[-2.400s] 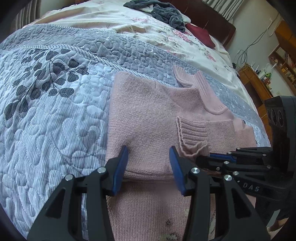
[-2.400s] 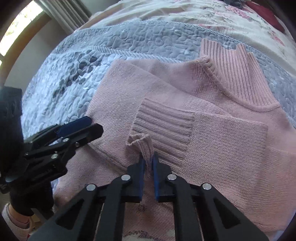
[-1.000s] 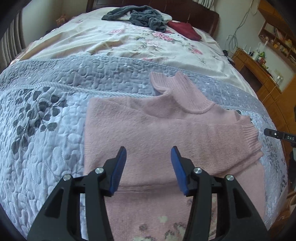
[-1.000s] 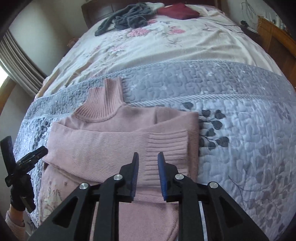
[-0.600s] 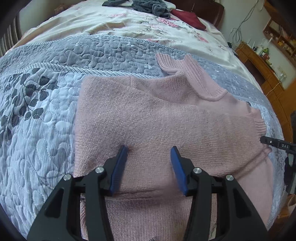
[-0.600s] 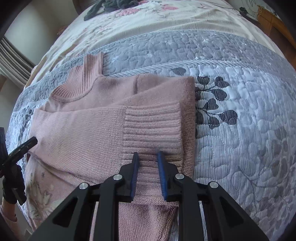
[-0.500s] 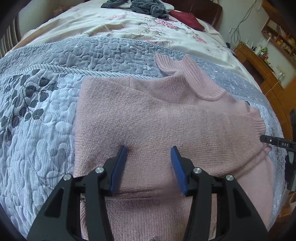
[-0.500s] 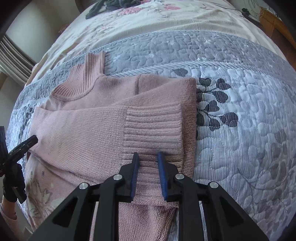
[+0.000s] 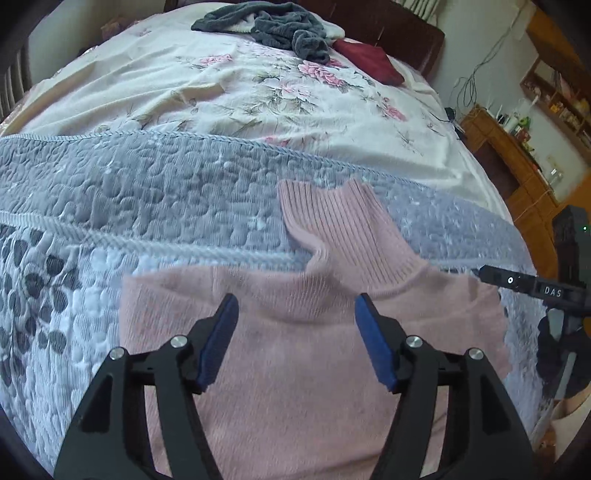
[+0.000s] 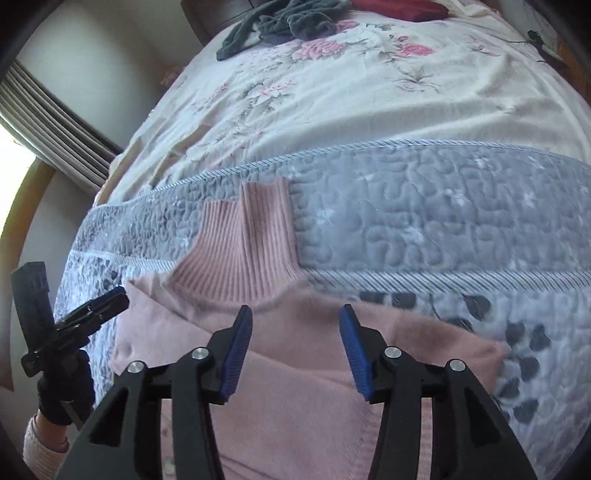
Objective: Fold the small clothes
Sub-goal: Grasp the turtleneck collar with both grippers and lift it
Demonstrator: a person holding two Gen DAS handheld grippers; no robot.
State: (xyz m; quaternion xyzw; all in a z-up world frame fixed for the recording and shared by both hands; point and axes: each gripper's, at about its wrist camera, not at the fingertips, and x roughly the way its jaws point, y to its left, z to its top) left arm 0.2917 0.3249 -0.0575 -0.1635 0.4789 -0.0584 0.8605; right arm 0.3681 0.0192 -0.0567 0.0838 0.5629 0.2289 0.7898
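Pink sweater (image 9: 295, 369) lower centre on bed (image 9: 155, 206), sleeves tucked, body unfolded; left hand-held gripper (image 9: 295, 336), right hand-held gripper (image 10: 295, 341) spread, empty.

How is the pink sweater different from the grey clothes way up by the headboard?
The pink sweater lies flat and spread out on the grey quilt; the grey clothes sit in a crumpled heap on the flowery sheet. The sweater is right below both open hand-held grippers, left and right; the grey clothes are far off, at the bed's other end. Both are soft clothing lying on the bed.
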